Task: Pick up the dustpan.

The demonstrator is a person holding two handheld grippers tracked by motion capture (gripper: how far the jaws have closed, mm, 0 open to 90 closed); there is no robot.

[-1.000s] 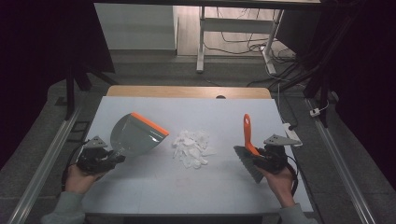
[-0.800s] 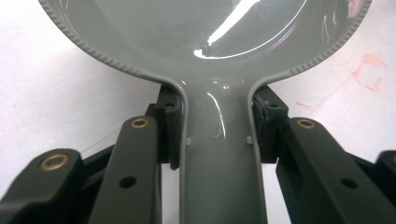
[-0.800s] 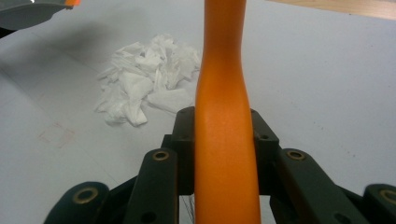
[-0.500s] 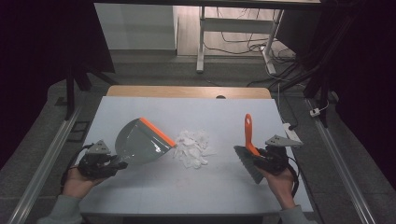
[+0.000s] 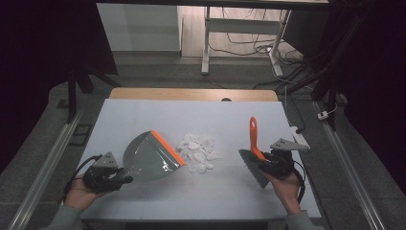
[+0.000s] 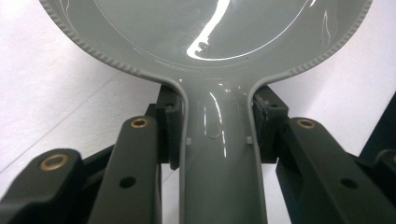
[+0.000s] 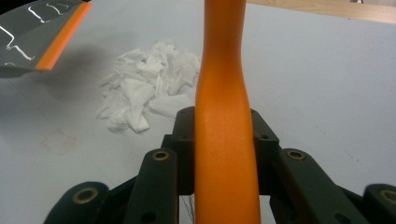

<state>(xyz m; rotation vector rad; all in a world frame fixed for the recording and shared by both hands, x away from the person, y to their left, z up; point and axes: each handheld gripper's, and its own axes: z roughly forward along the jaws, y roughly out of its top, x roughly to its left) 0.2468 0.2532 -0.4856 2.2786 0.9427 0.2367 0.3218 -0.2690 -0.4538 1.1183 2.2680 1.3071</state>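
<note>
Dustpan (image 5: 152,158) lower, handle between fingers (image 6: 169,128)

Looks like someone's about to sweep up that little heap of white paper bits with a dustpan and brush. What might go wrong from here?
1. The pile of torn white paper scraps is loose and light, so a brisk stroke of the orange-handled brush held in the right gripper may scatter pieces.
2. The grey dustpan with the orange lip looks tilted in the right gripper view; unless that lip sits flat on the white table, scraps may slide underneath.
3. The left gripper clamps only the narrow handle, so the pan might twist.
</note>
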